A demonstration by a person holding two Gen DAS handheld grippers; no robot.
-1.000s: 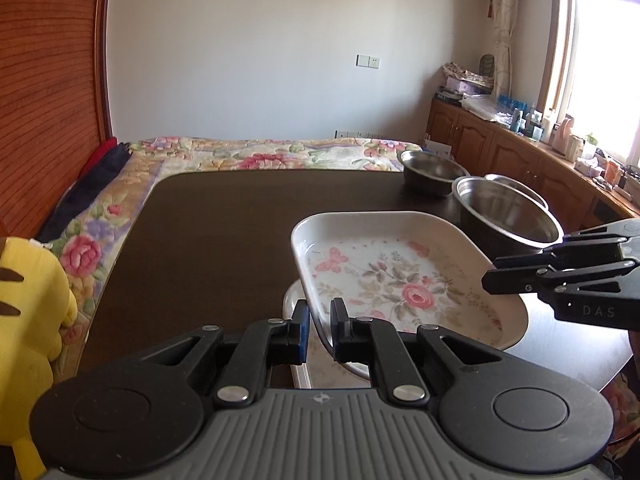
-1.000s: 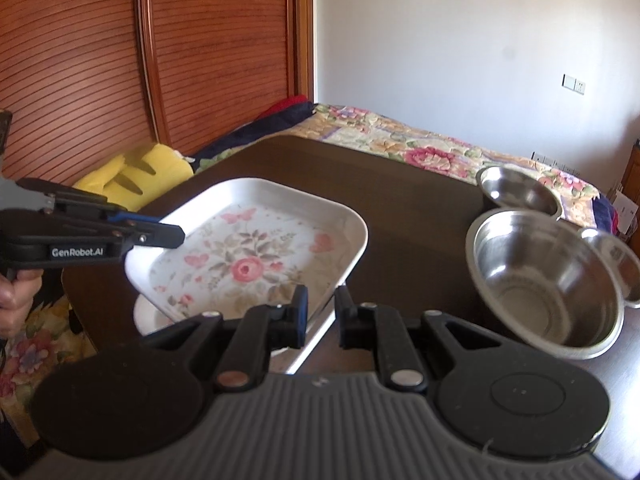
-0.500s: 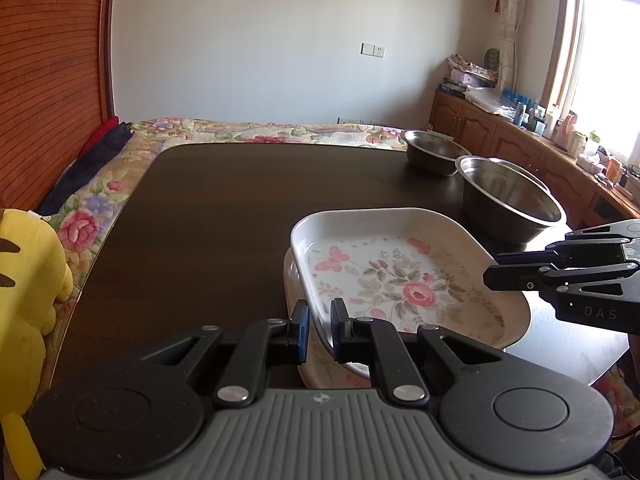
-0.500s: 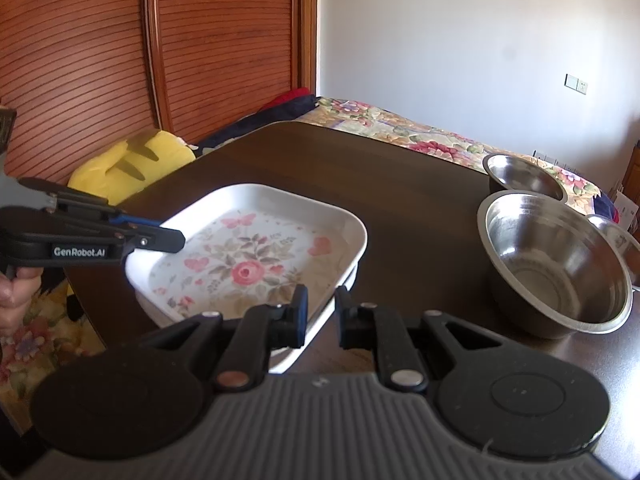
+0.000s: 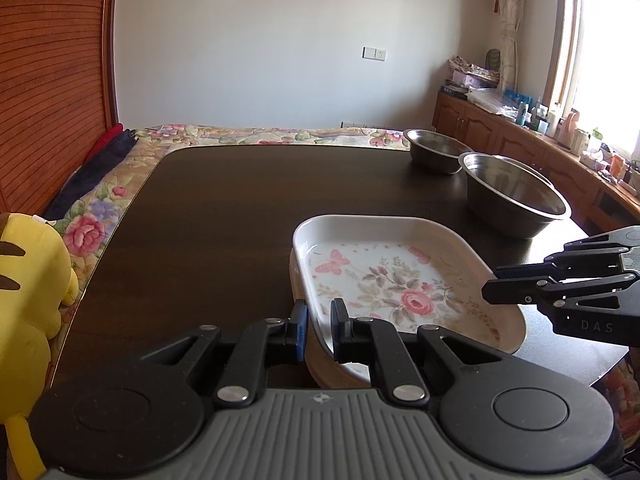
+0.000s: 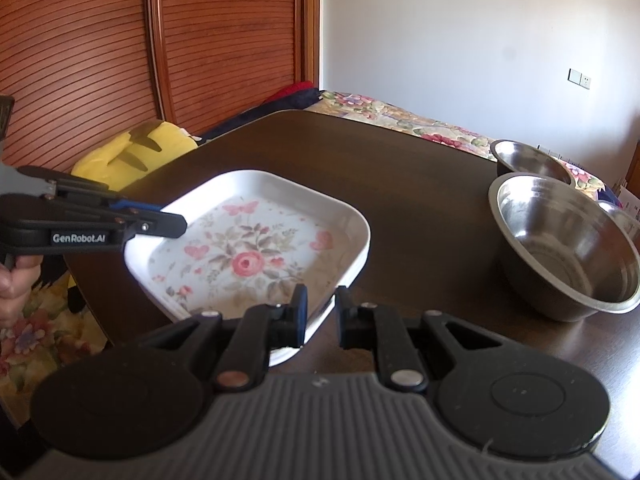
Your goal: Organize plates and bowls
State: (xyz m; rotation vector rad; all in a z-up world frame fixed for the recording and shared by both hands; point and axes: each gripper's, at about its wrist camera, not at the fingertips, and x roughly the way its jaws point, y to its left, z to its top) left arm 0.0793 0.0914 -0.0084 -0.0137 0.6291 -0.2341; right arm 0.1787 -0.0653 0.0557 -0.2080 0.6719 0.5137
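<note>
- My left tongs (image 5: 319, 330) are almost closed, pinching the near rim of the flower plate (image 5: 396, 280).
- My right tongs (image 6: 321, 314) grip the same plate (image 6: 256, 256) on its other side, with a narrow gap. One finger is inside the rim and one is outside.
- In the left view I see the right tongs (image 5: 490, 290) at the plate's right edge. In the right view I see the left tongs (image 6: 180, 226) at its left edge, with a hand (image 6: 16, 280) behind them.
- The flower plate is at the near edge of the dark desk (image 5: 224, 216). It sits on top of another plate (image 5: 320, 372), and only a thin edge of that one peeks out.
- Farther along the desk's right edge is a big metal bowl (image 5: 514, 196).
- A smaller metal bowl (image 5: 434, 152) is behind it, by the far right corner.
- A yellow soft toy (image 5: 28, 296) sits off the left edge.
- A flowery bed (image 5: 260, 134) is past the far edge.
</note>
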